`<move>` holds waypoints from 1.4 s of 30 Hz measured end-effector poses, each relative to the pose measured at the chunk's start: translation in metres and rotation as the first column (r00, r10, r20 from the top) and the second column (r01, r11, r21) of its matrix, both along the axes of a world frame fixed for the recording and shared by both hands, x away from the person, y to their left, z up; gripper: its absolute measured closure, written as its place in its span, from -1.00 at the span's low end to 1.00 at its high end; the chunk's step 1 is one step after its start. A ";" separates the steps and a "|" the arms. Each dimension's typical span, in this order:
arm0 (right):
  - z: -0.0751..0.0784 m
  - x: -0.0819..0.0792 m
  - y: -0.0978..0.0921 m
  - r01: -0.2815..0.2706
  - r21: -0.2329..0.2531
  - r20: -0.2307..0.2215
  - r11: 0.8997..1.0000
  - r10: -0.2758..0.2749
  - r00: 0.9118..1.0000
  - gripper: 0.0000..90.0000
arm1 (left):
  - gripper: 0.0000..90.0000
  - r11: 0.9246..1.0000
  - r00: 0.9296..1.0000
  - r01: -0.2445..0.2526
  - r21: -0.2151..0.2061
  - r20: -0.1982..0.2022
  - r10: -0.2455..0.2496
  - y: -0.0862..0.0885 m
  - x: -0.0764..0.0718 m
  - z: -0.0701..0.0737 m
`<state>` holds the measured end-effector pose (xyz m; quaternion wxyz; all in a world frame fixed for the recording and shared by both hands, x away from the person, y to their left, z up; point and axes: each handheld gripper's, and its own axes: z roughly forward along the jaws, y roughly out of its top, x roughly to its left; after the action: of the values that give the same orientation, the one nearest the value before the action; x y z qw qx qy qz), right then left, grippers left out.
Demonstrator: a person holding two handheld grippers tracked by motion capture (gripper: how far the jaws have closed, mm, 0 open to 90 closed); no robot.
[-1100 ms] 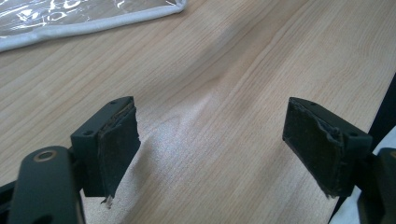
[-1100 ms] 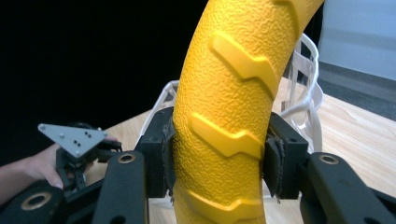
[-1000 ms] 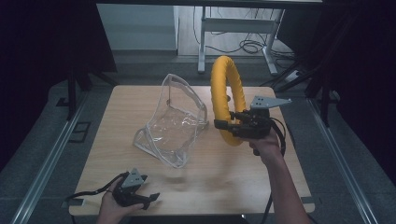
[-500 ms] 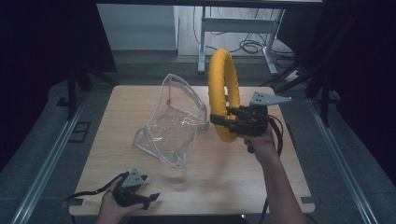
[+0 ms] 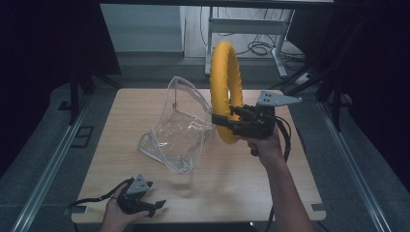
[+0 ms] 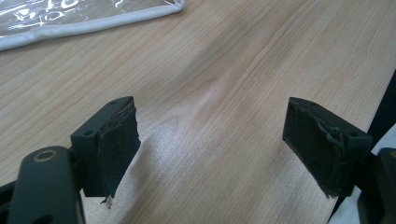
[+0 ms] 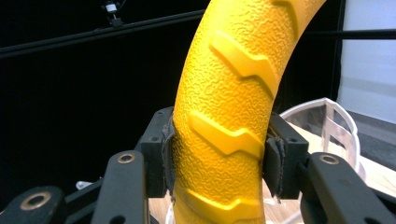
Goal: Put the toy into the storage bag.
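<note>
Wooden desk [image 5: 270,183] carries the work, and at its near left corner the left tool [image 5: 145,203] rests low over the surface, the person's hand around its body. Its jaws stand wide apart with nothing between them, and in the left gripper view the white-edged corner of the clear plastic bag [image 6: 88,18] lies farther off, not touching the pads. Probably this tool waits until it is needed to steady the bag.

Near the middle, the clear plastic bag [image 5: 181,130] stands on the desk with its mouth open upward, which leaves room for something to go in. Just to its right, the right tool [image 5: 223,121] is clamped on the lower part of the yellow ring [image 5: 225,72]. The ring is held upright in the air, beside the bag's right edge and above the desk; the pads [image 7: 275,161] press it from both sides. Held on edge like this, the ring likely enters the opening more easily.
</note>
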<state>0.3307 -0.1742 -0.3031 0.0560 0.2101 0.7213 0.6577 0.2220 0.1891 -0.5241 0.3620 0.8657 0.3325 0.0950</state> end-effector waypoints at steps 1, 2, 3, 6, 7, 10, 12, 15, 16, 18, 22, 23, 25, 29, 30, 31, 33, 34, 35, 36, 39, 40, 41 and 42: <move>0.001 0.000 0.002 -0.002 0.002 0.005 1.000 0.002 1.000 0.15 | -0.59 1.000 1.000 0.000 0.001 0.000 0.000 0.000 0.000 0.000; 0.004 -0.001 0.005 -0.006 0.008 0.013 1.000 0.006 1.000 0.15 | -0.59 1.000 1.000 0.000 0.001 0.001 0.000 0.000 0.000 0.000; 0.005 -0.002 0.006 -0.008 0.010 0.015 1.000 0.008 1.000 0.15 | -0.59 1.000 1.000 0.000 0.000 0.001 0.000 0.000 0.000 0.000; 0.008 -0.002 0.010 -0.013 0.016 0.024 1.000 0.013 1.000 0.15 | -0.59 1.000 1.000 0.000 0.000 -0.002 0.000 0.000 -0.001 0.000; 0.008 -0.002 0.011 -0.016 0.018 0.027 1.000 0.015 1.000 0.15 | -0.59 1.000 1.000 0.001 0.001 -0.002 -0.001 0.000 -0.001 0.000; 0.009 -0.002 0.013 -0.019 0.022 0.027 1.000 0.018 0.999 0.15 | -0.59 1.000 1.000 0.001 0.000 0.000 -0.001 0.000 -0.001 -0.001; 0.010 -0.002 0.016 -0.026 0.025 0.028 0.999 0.025 0.999 0.15 | -0.59 1.000 1.000 0.001 0.000 0.000 -0.001 0.000 -0.001 -0.001; 0.012 -0.002 0.021 -0.032 0.033 0.031 0.999 0.031 0.999 0.15 | -0.59 1.000 1.000 0.001 0.000 0.000 -0.001 -0.001 -0.001 -0.001; 0.012 -0.002 0.022 -0.035 0.032 0.034 0.999 0.034 0.999 0.15 | -0.59 1.000 1.000 0.008 0.009 -0.001 -0.008 0.000 0.000 -0.001; 0.014 -0.002 0.024 -0.038 0.038 0.036 0.999 0.037 0.999 0.15 | -0.59 1.000 1.000 0.003 0.003 -0.001 -0.003 -0.001 -0.001 -0.001; 0.017 -0.002 0.029 -0.045 0.051 0.040 0.998 0.043 0.998 0.15 | -0.59 1.000 1.000 0.004 0.003 -0.001 -0.004 -0.001 -0.001 -0.002; 0.017 -0.002 0.031 -0.045 0.054 0.043 0.997 0.043 0.998 0.15 | -0.59 1.000 1.000 0.004 0.003 -0.001 -0.004 -0.001 -0.001 -0.002; 0.017 -0.003 0.033 -0.050 0.055 0.048 0.997 0.047 0.998 0.15 | -0.59 1.000 1.000 0.005 0.004 -0.002 -0.005 -0.001 -0.001 -0.002; 0.017 -0.003 0.036 -0.059 0.060 0.050 0.996 0.057 0.997 0.15 | -0.59 1.000 1.000 0.005 0.003 -0.003 -0.005 -0.001 -0.001 -0.002; 0.018 -0.003 0.038 -0.065 0.064 0.052 0.996 0.061 0.997 0.15 | -0.59 1.000 1.000 0.006 0.004 -0.003 -0.006 -0.001 -0.001 -0.002; 0.019 -0.003 0.039 -0.066 0.067 0.053 0.996 0.062 0.997 0.15 | -0.59 1.000 1.000 0.005 0.005 -0.003 -0.005 -0.001 -0.001 -0.002; 0.021 -0.004 0.041 -0.068 0.067 0.060 0.995 0.064 0.996 0.15 | -0.59 1.000 1.000 0.006 0.003 -0.003 -0.006 -0.001 -0.001 -0.002; 0.021 -0.004 0.041 -0.068 0.067 0.060 0.995 0.064 0.996 0.15 | -0.59 1.000 1.000 0.006 0.003 -0.003 -0.006 -0.001 -0.001 -0.002; 0.023 -0.005 0.043 -0.070 0.071 0.062 0.995 0.066 0.996 0.15 | -0.59 1.000 1.000 0.006 0.004 -0.003 -0.006 -0.002 -0.001 -0.002; 0.024 -0.005 0.044 -0.074 0.076 0.061 0.994 0.069 0.996 0.15 | -0.59 1.000 1.000 0.006 0.004 -0.003 -0.006 -0.002 -0.001 -0.002; 0.027 -0.007 0.048 -0.082 0.074 0.071 0.994 0.077 0.995 0.15 | -0.59 1.000 1.000 0.008 0.004 -0.004 -0.008 -0.002 -0.001 -0.003; 0.028 -0.007 0.049 -0.085 0.075 0.071 0.994 0.079 0.994 0.15 | -0.59 1.000 1.000 0.008 0.004 -0.005 -0.008 -0.002 -0.001 -0.003; 0.028 -0.008 0.051 -0.089 0.078 0.075 0.993 0.083 0.994 0.15 | -0.59 1.000 1.000 0.007 0.000 -0.006 -0.007 -0.002 -0.001 -0.003; 0.029 -0.009 0.052 -0.092 0.080 0.078 0.993 0.086 0.993 0.15 | -0.59 1.000 1.000 0.006 -0.001 -0.006 -0.006 -0.002 -0.001 -0.003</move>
<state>0.3221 -0.1219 -0.2741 0.0448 0.1552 0.6993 0.6963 0.2210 0.1870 -0.5271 0.3617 0.8669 0.3307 0.0913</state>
